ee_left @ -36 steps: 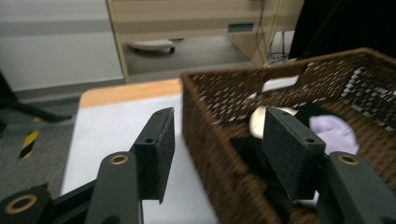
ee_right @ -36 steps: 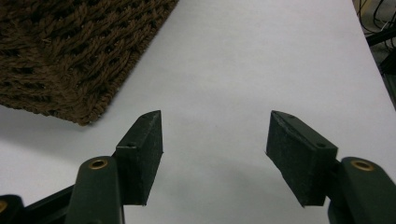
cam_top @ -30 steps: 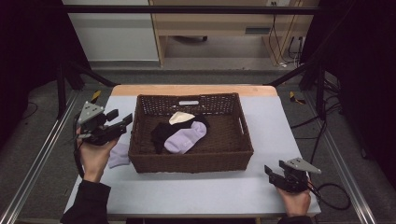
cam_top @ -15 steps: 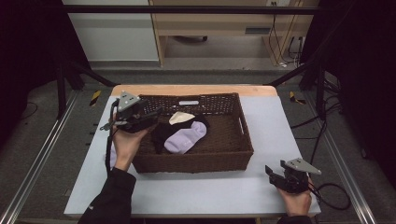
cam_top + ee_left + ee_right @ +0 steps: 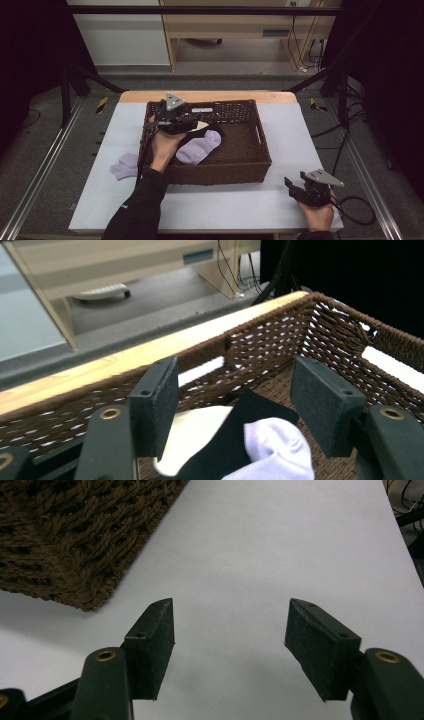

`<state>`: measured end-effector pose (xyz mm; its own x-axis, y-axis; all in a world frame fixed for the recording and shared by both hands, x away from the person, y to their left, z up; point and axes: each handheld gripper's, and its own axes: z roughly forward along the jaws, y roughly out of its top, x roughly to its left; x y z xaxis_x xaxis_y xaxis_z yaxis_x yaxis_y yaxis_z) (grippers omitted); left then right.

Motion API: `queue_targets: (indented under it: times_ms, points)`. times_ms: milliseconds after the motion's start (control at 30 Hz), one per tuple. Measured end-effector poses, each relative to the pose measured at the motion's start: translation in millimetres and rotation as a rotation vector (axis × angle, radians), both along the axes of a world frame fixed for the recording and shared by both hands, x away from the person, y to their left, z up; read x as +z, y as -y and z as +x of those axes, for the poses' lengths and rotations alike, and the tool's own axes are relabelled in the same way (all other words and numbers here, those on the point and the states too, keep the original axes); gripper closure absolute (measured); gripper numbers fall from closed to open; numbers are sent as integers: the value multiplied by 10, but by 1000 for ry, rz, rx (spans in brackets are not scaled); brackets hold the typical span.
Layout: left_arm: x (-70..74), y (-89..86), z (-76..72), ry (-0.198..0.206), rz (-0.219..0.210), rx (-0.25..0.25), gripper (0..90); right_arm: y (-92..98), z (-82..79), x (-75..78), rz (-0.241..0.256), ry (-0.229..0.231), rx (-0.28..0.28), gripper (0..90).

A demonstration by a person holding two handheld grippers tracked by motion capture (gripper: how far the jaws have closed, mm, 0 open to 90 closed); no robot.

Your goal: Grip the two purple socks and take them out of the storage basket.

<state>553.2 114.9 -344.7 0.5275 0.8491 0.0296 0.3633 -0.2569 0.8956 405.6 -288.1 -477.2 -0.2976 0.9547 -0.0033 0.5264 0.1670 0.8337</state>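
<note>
Work in hand: sorting socks at a wicker basket (image 5: 260,150); the left claw (image 5: 192,122) hangs over the basket's far-left inside, above the socks there.
Left claw: jaws spread wide, nothing between them; in the left gripper view they frame a black sock (image 5: 235,440), a cream sock (image 5: 197,432) and the toe of a pale lavender sock (image 5: 277,452).
Right claw: (image 5: 300,189) jaws apart and empty, resting low at the near right corner of the table (image 5: 240,210), well apart from the basket.
Where the socks lie: the lavender sock in the basket (image 5: 200,147) lies across the floor toward the near-left wall, over the black one; the cream one pokes out near the far-left corner. A second lavender sock (image 5: 125,166) lies on the table just beside the basket's left wall.
Doing the step well: I would judge it best to come straight down on one layer only, close on a bunched fold rather than a flat patch, and check that the jaw tips do not bite into the weave beneath.
Risk: the three socks overlap, so a deep pinch may lift two at once.
Edges: the far wall and left wall stand close to the left claw; lift clear of the rim before swinging sideways.
Open room: the right half of the basket floor is bare, and the table in front of and right of the basket is free.
</note>
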Motion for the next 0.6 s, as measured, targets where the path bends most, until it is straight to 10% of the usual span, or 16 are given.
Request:
queue_targets:
  times_ms: [600]
  points:
    - [-444,365,180,-161,216,-84,436,-14,12,-16,-2,-16,16,387]
